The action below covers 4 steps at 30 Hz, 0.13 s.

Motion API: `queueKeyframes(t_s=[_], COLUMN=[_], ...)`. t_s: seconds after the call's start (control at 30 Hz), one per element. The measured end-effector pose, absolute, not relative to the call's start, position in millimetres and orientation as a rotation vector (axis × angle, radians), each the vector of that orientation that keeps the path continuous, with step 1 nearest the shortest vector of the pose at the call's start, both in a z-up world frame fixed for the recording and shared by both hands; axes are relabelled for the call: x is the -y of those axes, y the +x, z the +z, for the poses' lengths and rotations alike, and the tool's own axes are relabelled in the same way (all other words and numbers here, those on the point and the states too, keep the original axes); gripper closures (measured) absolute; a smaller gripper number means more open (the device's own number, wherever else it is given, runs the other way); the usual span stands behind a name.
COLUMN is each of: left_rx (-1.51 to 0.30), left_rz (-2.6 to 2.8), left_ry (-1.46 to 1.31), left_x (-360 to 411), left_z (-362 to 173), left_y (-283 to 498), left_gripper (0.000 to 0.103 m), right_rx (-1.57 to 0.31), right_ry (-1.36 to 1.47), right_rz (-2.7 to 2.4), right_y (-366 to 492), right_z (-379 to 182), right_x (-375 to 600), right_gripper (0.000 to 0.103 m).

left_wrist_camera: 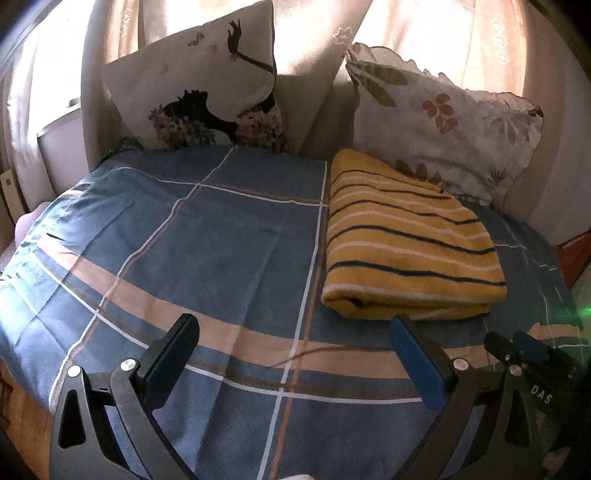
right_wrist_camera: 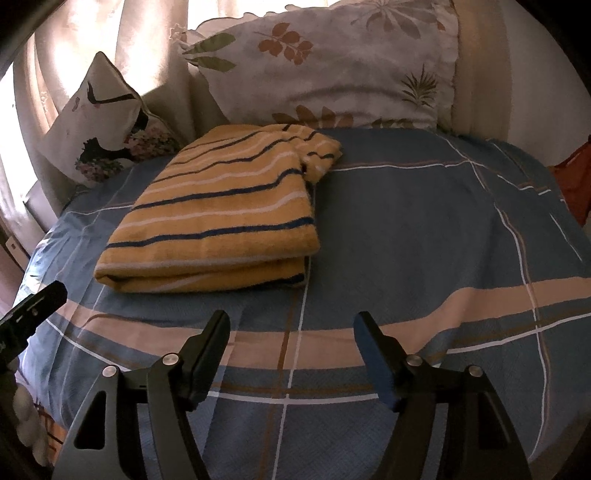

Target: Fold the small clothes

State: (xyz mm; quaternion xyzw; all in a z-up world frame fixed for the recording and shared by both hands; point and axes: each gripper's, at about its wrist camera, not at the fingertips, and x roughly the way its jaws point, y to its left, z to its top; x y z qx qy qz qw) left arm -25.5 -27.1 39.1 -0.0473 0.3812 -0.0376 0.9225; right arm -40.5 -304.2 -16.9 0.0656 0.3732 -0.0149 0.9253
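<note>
A yellow garment (left_wrist_camera: 410, 240) with dark blue and white stripes lies folded into a thick rectangle on the blue plaid bedspread (left_wrist_camera: 207, 236). It also shows in the right wrist view (right_wrist_camera: 221, 214), with a sleeve end bunched at its far corner. My left gripper (left_wrist_camera: 293, 328) is open and empty, above the bedspread, near and left of the garment's front edge. My right gripper (right_wrist_camera: 291, 325) is open and empty, in front of and right of the garment. The right gripper's tip shows at the left wrist view's right edge (left_wrist_camera: 517, 350).
Two pillows lean at the head of the bed: one with a black figure print (left_wrist_camera: 207, 85) and one with a leaf print (left_wrist_camera: 443, 122). Curtains (left_wrist_camera: 424, 29) hang behind. A red object (right_wrist_camera: 576, 177) sits off the bed's right side.
</note>
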Motion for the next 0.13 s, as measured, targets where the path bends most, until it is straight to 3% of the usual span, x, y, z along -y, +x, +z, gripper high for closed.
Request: queueKeyframes(t_s=[0.13], left_rx=[-0.801], left_rz=[-0.083], left_ry=[-0.104], left_x=[25.8], left_z=[36.1], left_y=[-25.1], left_gripper=[0.000], right_rx=[-0.768], right_ry=[0.127], right_rz=[-0.031], right_y=[-39.8], right_z=[-16.5], right_x=[302.2], right_gripper=[0.028])
